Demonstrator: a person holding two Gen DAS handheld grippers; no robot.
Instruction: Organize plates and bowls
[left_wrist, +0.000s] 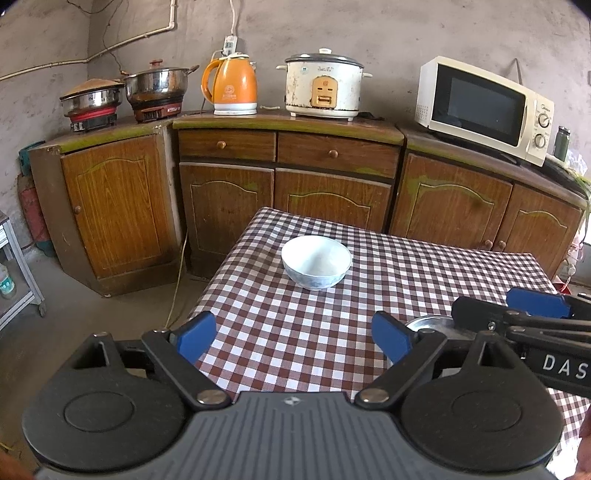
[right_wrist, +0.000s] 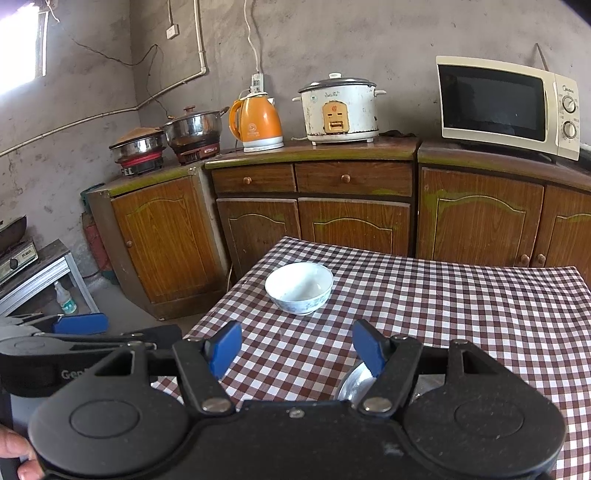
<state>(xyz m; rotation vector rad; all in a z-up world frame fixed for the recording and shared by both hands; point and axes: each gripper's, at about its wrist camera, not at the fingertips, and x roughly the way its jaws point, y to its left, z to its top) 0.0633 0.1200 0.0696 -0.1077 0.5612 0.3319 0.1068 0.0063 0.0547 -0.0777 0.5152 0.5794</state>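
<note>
From my left wrist camera: my left gripper (left_wrist: 293, 338) stands with its jaws spread wide and nothing between the blue pads. The white bowl (left_wrist: 316, 261) sits upright on the checked tablecloth (left_wrist: 295, 332), ahead of the gripper and well apart from it, with bare cloth between. A metal plate (left_wrist: 430, 325) lies on the cloth nearer than the bowl and to its right; only part of its rim shows behind the right-hand pad. My right gripper (left_wrist: 535, 306) reaches in from the right edge, over that plate, and hides the rest of it. Behind the bowl runs a wooden cabinet (left_wrist: 288, 177) carrying an orange kettle (left_wrist: 229, 86), a rice cooker (left_wrist: 323, 85), a microwave (left_wrist: 484, 107) and two steel pots (left_wrist: 125, 92).

From my right wrist camera: my right gripper (right_wrist: 297, 350) is likewise spread wide, pads clear of everything. The bowl (right_wrist: 299, 288) lies ahead, slightly left of centre, well apart from the pads. The plate (right_wrist: 356, 384) shows only as a bright sliver on the near side of the bowl, just under the right-hand pad and largely covered by the gripper body; I cannot tell whether the pad touches it. My left gripper (right_wrist: 79, 323) enters from the left edge, off the table's side. A fingertip (right_wrist: 16, 454) of my hand shows at the lower left corner. A low metal stand (right_wrist: 44, 277) sits on the floor left of the bowl.
</note>
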